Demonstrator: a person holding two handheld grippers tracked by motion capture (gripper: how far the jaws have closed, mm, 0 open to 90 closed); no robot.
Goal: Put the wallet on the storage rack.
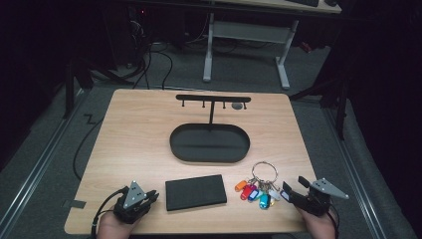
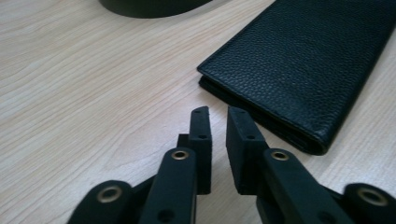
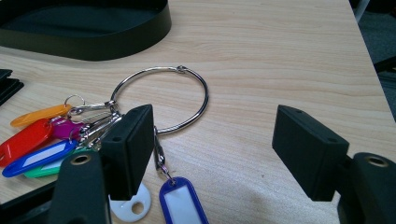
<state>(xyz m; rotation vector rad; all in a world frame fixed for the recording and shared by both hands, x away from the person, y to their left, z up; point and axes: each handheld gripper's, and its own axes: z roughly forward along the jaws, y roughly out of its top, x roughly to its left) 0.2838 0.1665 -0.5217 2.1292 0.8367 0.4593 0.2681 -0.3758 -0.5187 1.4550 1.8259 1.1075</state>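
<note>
left claw [image 2: 218,122] nearly pressed together, empty | right claw [image 3: 224,154] spread | grained leather wallet [image 2: 308,60] | steel key ring [image 3: 161,100]

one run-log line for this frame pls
left gripper: nearly shut, empty, beside black wallet | right gripper: open, at key ring with coloured tags, not gripping | black stand tray: empty
</note>
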